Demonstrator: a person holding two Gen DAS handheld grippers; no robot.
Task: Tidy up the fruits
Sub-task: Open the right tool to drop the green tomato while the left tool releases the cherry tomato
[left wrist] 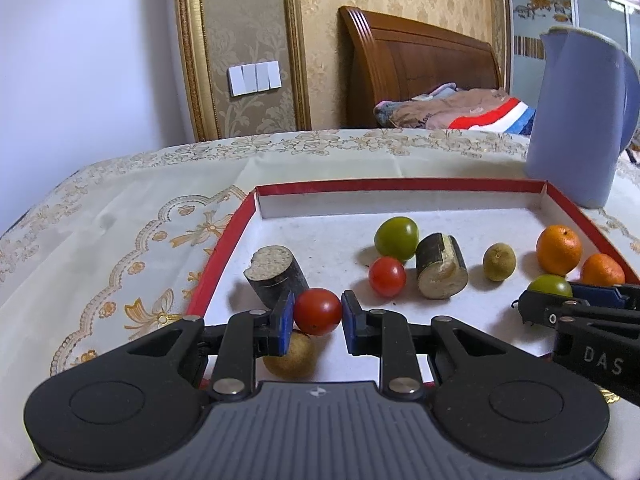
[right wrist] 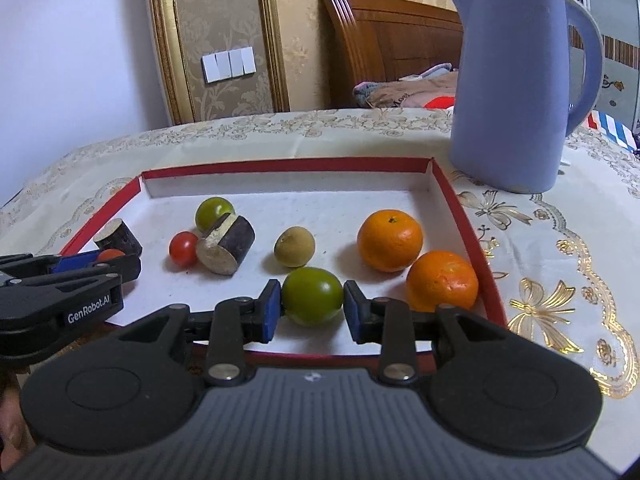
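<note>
A red-rimmed white tray (left wrist: 400, 185) (right wrist: 288, 165) holds the fruit. My left gripper (left wrist: 318, 314) (right wrist: 106, 263) is shut on a red tomato (left wrist: 318, 308) (right wrist: 111, 255) at the tray's near left. My right gripper (right wrist: 313, 300) (left wrist: 556, 297) is shut on a green fruit (right wrist: 313, 294) (left wrist: 551, 285) at the near right. In the tray lie a second tomato (left wrist: 387, 276), another green fruit (left wrist: 397, 238), two dark cane pieces (left wrist: 441, 266) (left wrist: 276, 276), a brown fruit (left wrist: 499, 262) and two oranges (right wrist: 390, 240) (right wrist: 442, 280).
A tall blue jug (right wrist: 516, 88) (left wrist: 576, 120) stands on the patterned tablecloth (right wrist: 560, 280) just beyond the tray's far right corner. Another brown fruit (left wrist: 290, 356) lies under my left gripper's fingers. A wooden bed with bedding (left wrist: 420, 80) stands behind the table.
</note>
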